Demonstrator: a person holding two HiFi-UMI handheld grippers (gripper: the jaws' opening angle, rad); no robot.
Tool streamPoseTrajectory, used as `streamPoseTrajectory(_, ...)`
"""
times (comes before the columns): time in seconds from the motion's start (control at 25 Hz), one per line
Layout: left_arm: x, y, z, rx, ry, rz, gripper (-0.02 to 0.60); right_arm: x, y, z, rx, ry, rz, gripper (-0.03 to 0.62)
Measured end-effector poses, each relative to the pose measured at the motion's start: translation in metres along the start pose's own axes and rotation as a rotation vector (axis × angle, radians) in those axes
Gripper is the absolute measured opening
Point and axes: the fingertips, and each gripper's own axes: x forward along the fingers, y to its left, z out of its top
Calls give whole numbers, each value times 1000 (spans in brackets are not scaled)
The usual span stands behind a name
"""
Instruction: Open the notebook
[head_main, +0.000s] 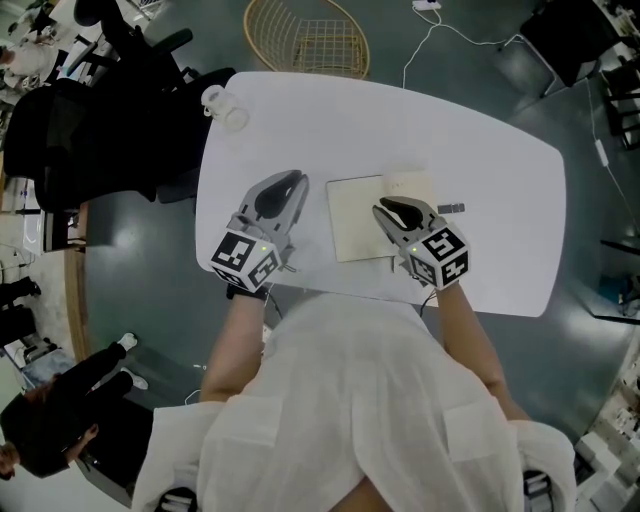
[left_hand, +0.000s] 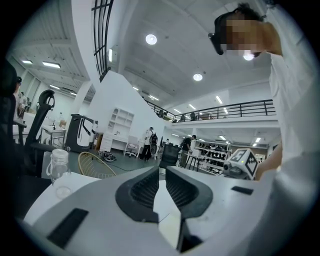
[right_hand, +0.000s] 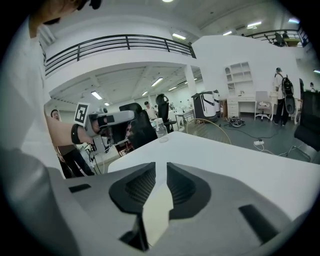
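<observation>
A cream notebook (head_main: 355, 225) lies on the white table (head_main: 480, 160) in front of me. My right gripper (head_main: 385, 208) hangs over the notebook's right part, tilted downward. In the right gripper view a cream sheet, the notebook's cover (right_hand: 157, 210), stands edge-on between the jaws of the right gripper (right_hand: 160, 170), which is shut on it. The raised cover (head_main: 410, 184) shows beyond the fingertips in the head view. My left gripper (head_main: 293, 182) rests level just left of the notebook. In its own view the left gripper (left_hand: 162, 172) has its jaws a little apart, with only table between them.
A clear plastic bottle (head_main: 224, 108) lies near the table's far left corner. A small dark object (head_main: 450, 208) sits right of the notebook. A wire chair (head_main: 305, 38) stands beyond the table, a black chair (head_main: 90, 130) to its left. People stand in the hall behind.
</observation>
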Motion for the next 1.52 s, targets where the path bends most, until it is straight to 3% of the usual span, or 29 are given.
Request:
streamPoseTrajectory(0.16, 3, 2, 6, 9, -8, 1, 41, -21, -25, 15, 2, -59, -89, 61)
streamPoseTrajectory(0.48, 4, 6, 43, 47, -60, 22, 41, -98, -82, 56, 24, -233, -345, 10)
streamPoseTrajectory(0.8, -7, 14, 88, 119, -131, 72, 41, -177, -102, 93, -11, -420, -515, 5)
streamPoseTrajectory(1.04, -9, 7, 108, 142, -164, 68, 41, -211, -99, 109, -26, -499, -562, 3)
streamPoseTrajectory(1.52, -7, -9, 116, 144, -162, 45, 41, -237, -95, 115, -58, -498, -595, 2)
